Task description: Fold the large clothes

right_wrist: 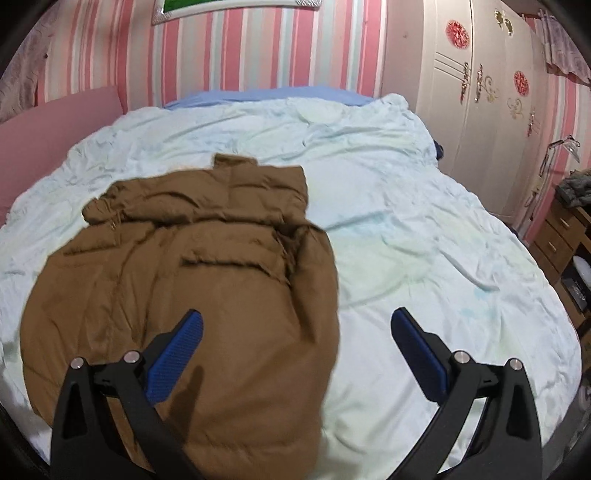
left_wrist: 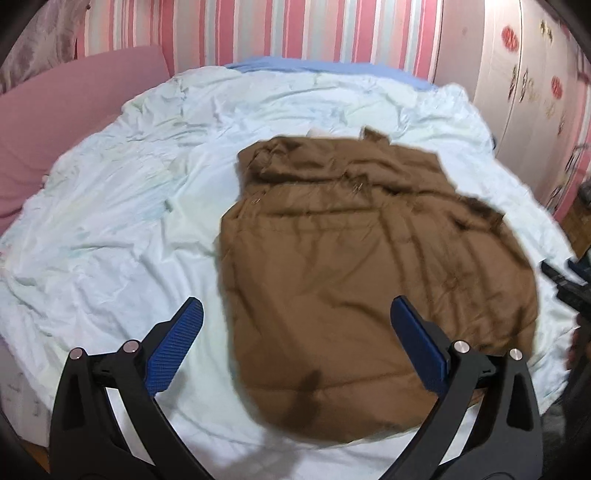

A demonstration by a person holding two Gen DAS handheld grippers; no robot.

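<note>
Brown quilted padded jacket [left_wrist: 369,266] spread on pale mint crumpled quilt [left_wrist: 110,240], sleeves apparently tucked inward, probably narrowing it for a lengthwise fold. Left gripper [left_wrist: 295,325] jaws apart above hem; right gripper [right_wrist: 295,328] likewise apart, empty, straddling jacket's right edge.

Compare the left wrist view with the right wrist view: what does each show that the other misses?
Only the left wrist view shows a dark object at its right edge, too blurred to identify. Only the right wrist view shows the framed picture on the striped wall, the wooden drawers and a clothes hanger. Both show the brown padded coat lying flat on the pale quilt, the pink headboard, the white wardrobe, and open left tongs and right tongs holding nothing.
</note>
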